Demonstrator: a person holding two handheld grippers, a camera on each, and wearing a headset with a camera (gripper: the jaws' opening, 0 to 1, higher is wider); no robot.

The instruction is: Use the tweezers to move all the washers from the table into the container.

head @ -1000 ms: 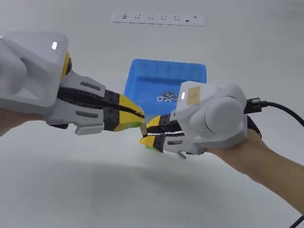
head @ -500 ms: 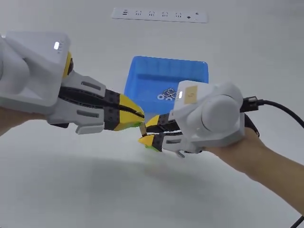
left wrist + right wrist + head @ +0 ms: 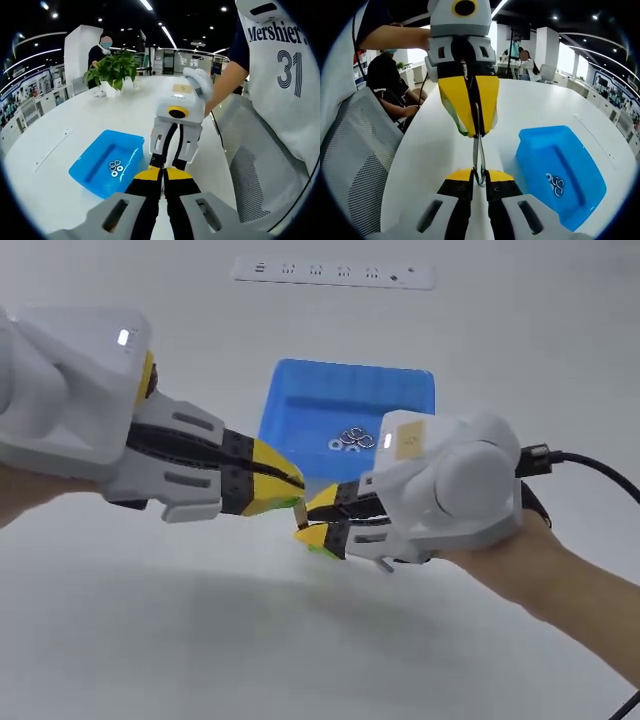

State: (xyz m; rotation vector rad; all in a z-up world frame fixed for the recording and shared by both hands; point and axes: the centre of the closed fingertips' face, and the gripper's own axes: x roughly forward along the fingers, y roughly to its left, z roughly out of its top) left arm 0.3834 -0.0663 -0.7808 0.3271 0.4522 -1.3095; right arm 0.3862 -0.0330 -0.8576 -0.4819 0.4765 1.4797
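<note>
The thin metal tweezers (image 3: 478, 150) run between the two grippers, which face each other tip to tip. My right gripper (image 3: 479, 176) is shut on one end. My left gripper (image 3: 476, 132) is shut on the other end. In the head view the left gripper (image 3: 298, 483) comes in from the left and the right gripper (image 3: 302, 525) from the right, meeting just in front of the blue container (image 3: 300, 410). Several washers (image 3: 351, 441) lie in a cluster inside it. The container (image 3: 100, 160) and washers (image 3: 114, 168) also appear in the left gripper view.
A white power strip (image 3: 333, 273) lies at the far edge of the white table (image 3: 150, 640). A grey mesh chair (image 3: 355, 165) stands beside the table. A potted plant (image 3: 112, 70) stands at the table's far end.
</note>
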